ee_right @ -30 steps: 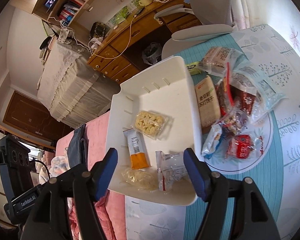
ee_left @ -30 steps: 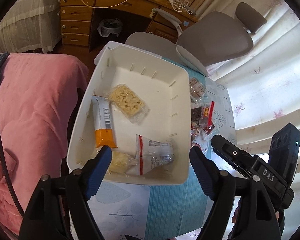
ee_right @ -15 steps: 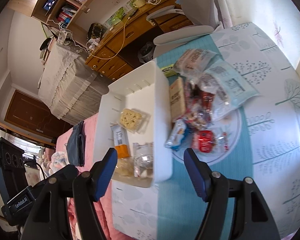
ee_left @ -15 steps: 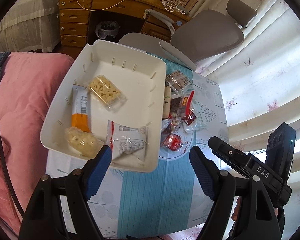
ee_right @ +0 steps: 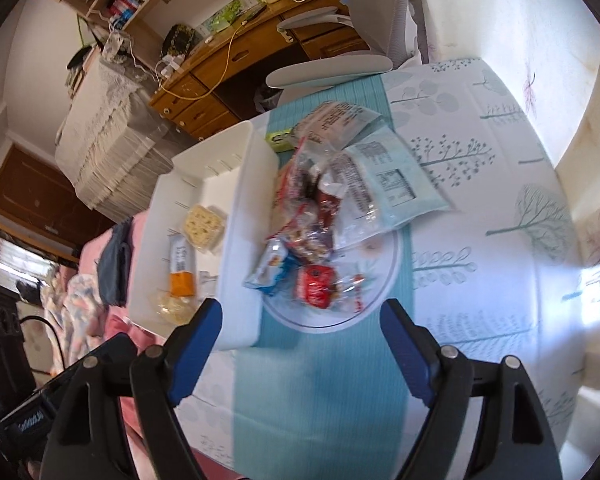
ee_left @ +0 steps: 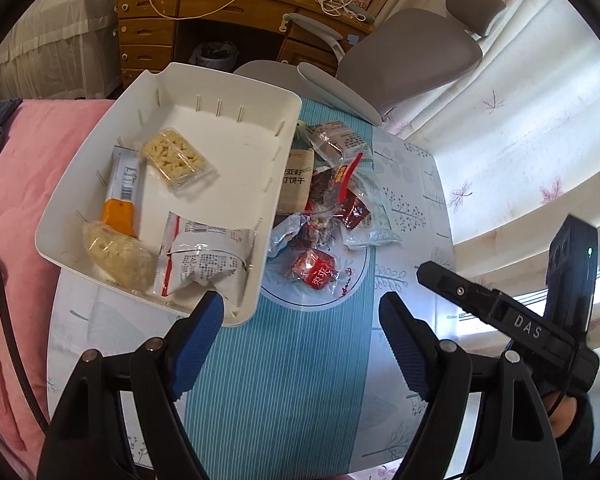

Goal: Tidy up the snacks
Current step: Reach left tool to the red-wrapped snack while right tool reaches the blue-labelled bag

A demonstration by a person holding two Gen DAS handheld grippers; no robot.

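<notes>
Teal striped runner (ee_left: 284, 380) covers the middle of the tree-print tablecloth (ee_right: 480, 208); a wooden desk (ee_left: 204, 12), a grey office chair (ee_left: 412, 52) and a pink quilt (ee_left: 24, 184) surround the table. I count four snacks in the white bin (ee_left: 80, 184): one clear cracker tray (ee_left: 176, 158), one orange-ended bar (ee_left: 122, 196), one pale bag (ee_left: 116, 254), one white pouch (ee_left: 204, 262). One loose pile of wrapped snacks (ee_right: 324, 216) lies on a plate (ee_right: 384, 292) just beside the bin; blur prevents my counting them. My left gripper (ee_left: 300, 320) stands wide, empty. My right gripper (ee_right: 300, 324) is opening, with nothing between its jaws.
</notes>
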